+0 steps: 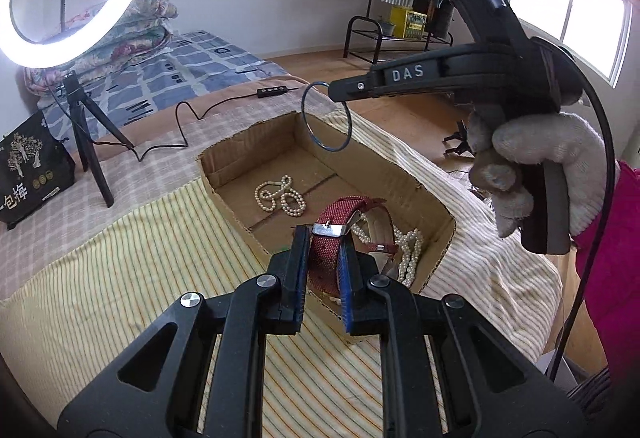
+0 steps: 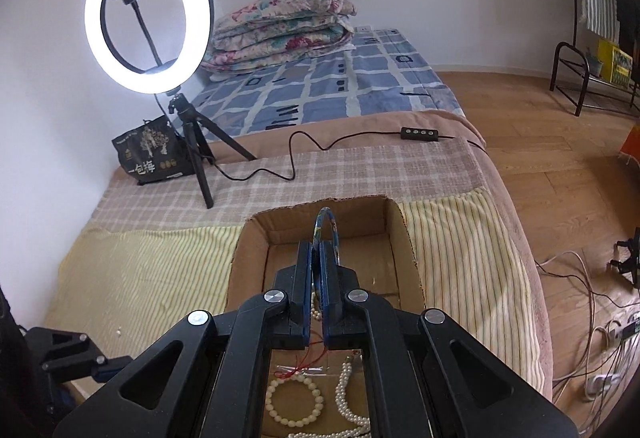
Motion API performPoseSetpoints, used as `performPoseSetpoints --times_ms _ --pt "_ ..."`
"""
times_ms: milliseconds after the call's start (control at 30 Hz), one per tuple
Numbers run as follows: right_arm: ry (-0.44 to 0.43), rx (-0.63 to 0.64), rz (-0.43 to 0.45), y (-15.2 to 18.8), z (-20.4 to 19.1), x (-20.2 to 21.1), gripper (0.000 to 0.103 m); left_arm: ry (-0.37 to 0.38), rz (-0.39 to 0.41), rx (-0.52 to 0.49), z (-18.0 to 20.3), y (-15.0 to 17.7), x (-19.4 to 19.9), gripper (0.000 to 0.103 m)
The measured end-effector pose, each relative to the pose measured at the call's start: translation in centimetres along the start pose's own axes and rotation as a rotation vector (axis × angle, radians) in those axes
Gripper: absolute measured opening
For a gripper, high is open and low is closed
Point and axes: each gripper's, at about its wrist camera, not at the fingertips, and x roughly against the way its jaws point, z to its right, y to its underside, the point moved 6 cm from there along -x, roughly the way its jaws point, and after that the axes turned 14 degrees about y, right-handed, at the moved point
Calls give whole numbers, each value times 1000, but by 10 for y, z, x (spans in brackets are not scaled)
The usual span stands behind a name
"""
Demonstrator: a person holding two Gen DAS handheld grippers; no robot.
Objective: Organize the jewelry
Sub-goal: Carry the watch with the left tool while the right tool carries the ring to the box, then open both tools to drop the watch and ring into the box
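Two grippers hang over a bed [image 2: 132, 270] spread with a soft yellow striped cloth, a plaid sheet beyond it, which gives the jewelry a padded surface to be gathered from. On it sits an open, shallow cardboard box [image 1: 404, 174] with rough-cut brown walls, apparently the collecting bin: pearl necklaces [image 1: 280, 196] lie coiled on its corrugated floor, and the right wrist view shows a cream bead bracelet [image 2: 294, 400] there too.

The left gripper [image 1: 323, 252] has its fingers narrowed onto a red woven watch strap [image 1: 326, 258] with a metal buckle, held just above the near end of the box, so dropping it in looks like the next step. The right gripper [image 2: 317, 258], gripped by a hand in a white knit glove [image 1: 532, 174], has its fingers pinched fully together on a thin, rigid blue bangle [image 1: 326, 116], a smooth hoop that hangs from the tips over the far end of the box. Holding it by the rim keeps the ring from rolling away.
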Motion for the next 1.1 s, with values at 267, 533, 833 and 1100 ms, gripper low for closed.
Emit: performPoseSetpoints --times_ms 267,533,833,1100 --pt "16 -13 -23 1 9 -27 2 15 -34 -15 8 5 -22 12" --pt "40 -1 -32 3 12 -36 3 30 -71 -22 12 8 -38 12" --pt "104 -16 10 -3 19 -25 62 16 -62 -43 16 10 -36 51" --pt "175 3 22 -5 20 -18 77 -2 -56 -40 12 11 -26 51"
